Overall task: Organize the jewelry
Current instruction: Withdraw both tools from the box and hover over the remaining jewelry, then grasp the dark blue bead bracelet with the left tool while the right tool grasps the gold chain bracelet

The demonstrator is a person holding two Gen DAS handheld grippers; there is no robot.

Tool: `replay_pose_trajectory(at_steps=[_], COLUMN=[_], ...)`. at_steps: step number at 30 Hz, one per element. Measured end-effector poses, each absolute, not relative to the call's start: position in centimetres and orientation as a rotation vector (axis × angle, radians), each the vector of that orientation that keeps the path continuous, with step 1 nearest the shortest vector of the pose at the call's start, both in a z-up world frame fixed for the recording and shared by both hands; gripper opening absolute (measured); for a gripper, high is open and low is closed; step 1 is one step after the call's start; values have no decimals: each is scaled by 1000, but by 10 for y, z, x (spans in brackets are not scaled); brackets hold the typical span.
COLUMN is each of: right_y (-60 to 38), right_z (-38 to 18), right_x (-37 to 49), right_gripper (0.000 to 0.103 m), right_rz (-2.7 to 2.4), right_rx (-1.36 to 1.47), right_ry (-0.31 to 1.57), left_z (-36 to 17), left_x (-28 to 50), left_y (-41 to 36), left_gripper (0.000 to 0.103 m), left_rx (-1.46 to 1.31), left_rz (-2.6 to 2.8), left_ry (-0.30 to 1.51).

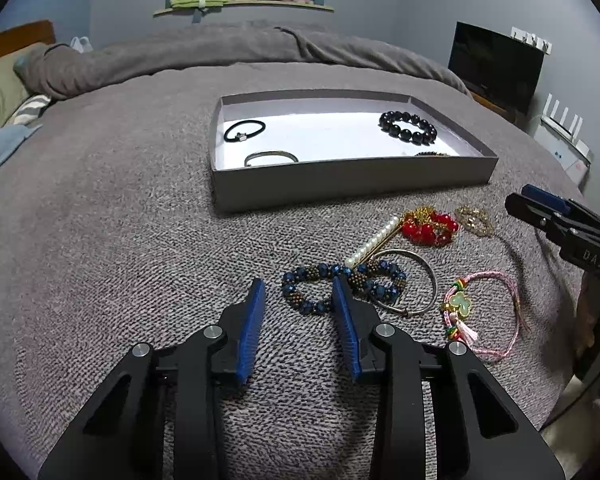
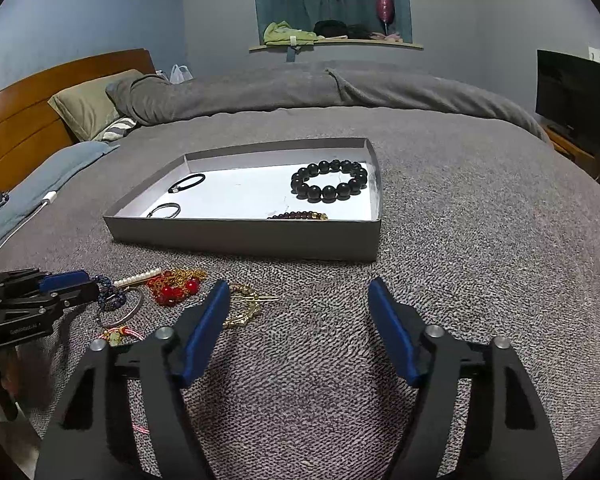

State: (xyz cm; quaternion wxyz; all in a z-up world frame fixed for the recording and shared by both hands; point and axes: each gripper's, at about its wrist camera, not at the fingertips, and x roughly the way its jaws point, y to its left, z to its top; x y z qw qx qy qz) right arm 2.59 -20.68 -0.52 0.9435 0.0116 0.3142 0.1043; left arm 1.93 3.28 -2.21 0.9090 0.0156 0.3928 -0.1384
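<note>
Presently: left gripper (image 1: pixel 298 294) fingers narrowed astride blue-and-bronze beaded bracelet (image 1: pixel 342 286), nothing pinched yet; right gripper (image 2: pixel 298 298) fingers half-wide, empty; shallow grey cardboard tray (image 1: pixel 352 182) awaiting.

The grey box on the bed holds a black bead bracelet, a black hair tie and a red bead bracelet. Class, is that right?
Not quite. The red bead bracelet lies on the blanket outside the grey box, as the left wrist view shows. The black bead bracelet and black hair tie are inside.

One tray (image 1: pixel 340 184), ten jewelry pieces (image 1: pixel 342 288)
</note>
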Motion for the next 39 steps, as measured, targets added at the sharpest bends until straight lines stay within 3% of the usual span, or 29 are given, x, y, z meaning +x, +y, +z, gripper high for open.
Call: replay_pose_trajectory(at_steps=[6, 10, 26, 28, 29, 39], right_y=[-198, -191, -168, -165, -163, -164], right_z=[-8, -11, -23, -23, -23, -13], right_x=[26, 26, 40, 42, 42, 31], right_gripper=[58, 57, 58, 57, 50, 50], right_rz=[277, 308, 345, 346, 348, 344], right_rx=[18, -1, -66, -76, -84, -108], right_ry=[664, 684, 758, 763, 765, 701], left_z=[-23, -21, -4, -5, -5, 0], left_x=[20, 19, 16, 16, 16, 13], left_y=[28, 27, 42, 42, 43, 47], left_gripper=[23, 8, 8, 8, 8, 8], left_rx=[46, 50, 19, 21, 25, 14], left_rz=[-300, -312, -254, -250, -248, -246], left_ry=[816, 812, 731, 731, 731, 707])
